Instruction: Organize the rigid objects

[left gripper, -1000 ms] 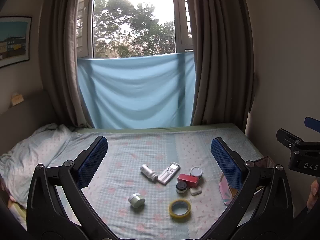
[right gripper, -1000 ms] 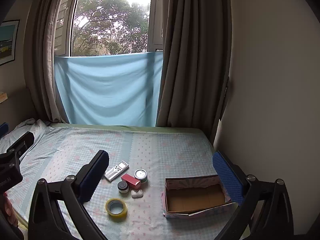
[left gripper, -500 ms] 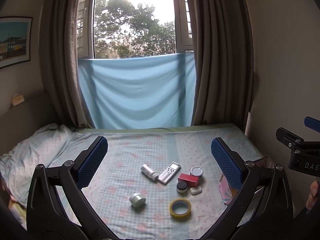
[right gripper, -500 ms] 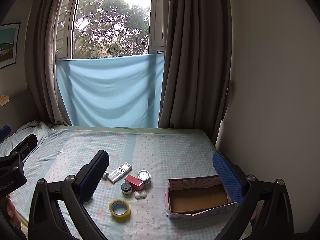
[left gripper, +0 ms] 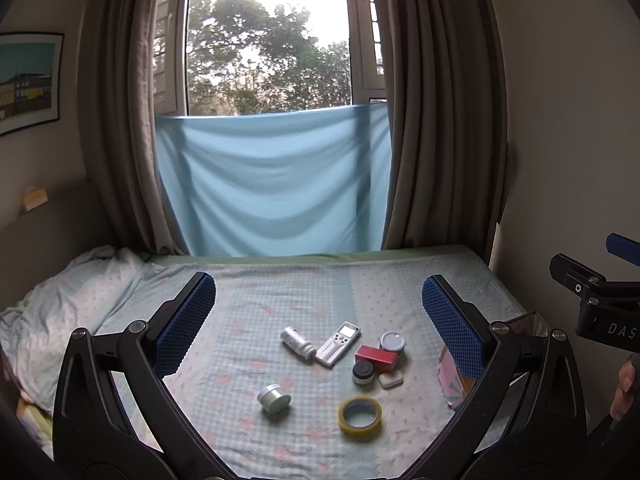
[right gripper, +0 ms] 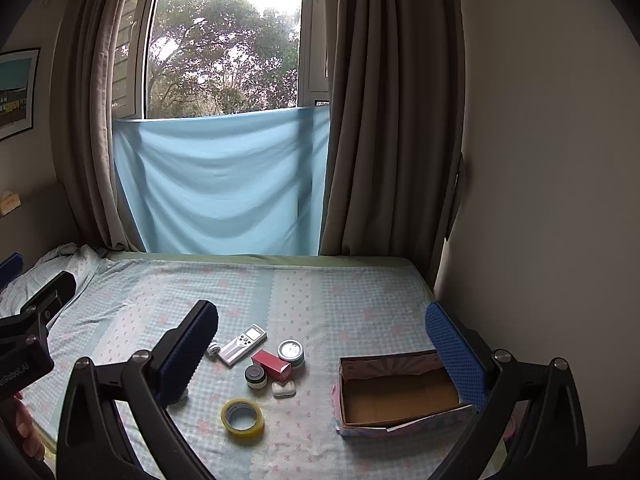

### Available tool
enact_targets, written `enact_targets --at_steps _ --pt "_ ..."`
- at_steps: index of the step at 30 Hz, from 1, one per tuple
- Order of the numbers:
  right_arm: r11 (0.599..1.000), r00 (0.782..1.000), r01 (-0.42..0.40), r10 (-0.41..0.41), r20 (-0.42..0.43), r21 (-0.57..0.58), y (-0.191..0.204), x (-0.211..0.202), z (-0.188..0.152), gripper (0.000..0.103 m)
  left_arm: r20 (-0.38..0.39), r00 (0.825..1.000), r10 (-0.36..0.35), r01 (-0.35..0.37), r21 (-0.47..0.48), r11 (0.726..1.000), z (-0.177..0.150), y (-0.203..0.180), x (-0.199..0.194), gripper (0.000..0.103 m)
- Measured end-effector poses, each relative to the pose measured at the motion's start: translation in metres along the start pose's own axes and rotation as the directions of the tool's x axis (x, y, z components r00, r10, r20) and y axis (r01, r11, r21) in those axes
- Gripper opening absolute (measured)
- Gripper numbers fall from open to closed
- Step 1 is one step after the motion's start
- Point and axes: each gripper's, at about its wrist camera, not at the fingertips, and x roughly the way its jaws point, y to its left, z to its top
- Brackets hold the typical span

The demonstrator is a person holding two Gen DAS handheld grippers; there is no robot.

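Small rigid items lie on a bed: a yellow tape roll (left gripper: 360,415) (right gripper: 243,421), a silver tin (left gripper: 274,398), a white bottle (left gripper: 296,342), a white remote (left gripper: 338,344) (right gripper: 243,344), a red box (left gripper: 376,357) (right gripper: 271,364), a round lidded tin (left gripper: 392,342) (right gripper: 291,352), a dark-lidded jar (left gripper: 363,372) (right gripper: 256,376) and a small white case (left gripper: 390,379) (right gripper: 283,388). An open cardboard box (right gripper: 400,394) (left gripper: 452,382) sits to their right. My left gripper (left gripper: 318,330) and right gripper (right gripper: 322,350) both hover open above the bed, holding nothing.
The bed (left gripper: 280,292) has a checked sheet, with rumpled bedding (left gripper: 60,304) at the left. A wall (right gripper: 540,200) borders the bed's right side. Curtains and a blue cloth (left gripper: 272,184) hang at the far end.
The right gripper's view has shifted left a little, so the items and box appear further right. The left view is almost unchanged.
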Motion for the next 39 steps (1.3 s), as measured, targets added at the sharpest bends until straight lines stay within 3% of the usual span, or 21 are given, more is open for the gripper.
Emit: enact_targets --at_steps 28,39 --pt "1.0 1.0 -0.002 0.002 -0.006 0.028 0.0 -0.002 0.0 0.103 0.0 1.0 -0.015 0.015 -0.007 1.0 -0.004 -0.006 0.002 0.103" --pt "1.0 1.0 0.003 -0.003 0.003 0.019 -0.003 0.001 0.003 0.103 0.009 1.0 0.01 -0.01 0.011 1.0 -0.003 -0.011 0.004 0.103"
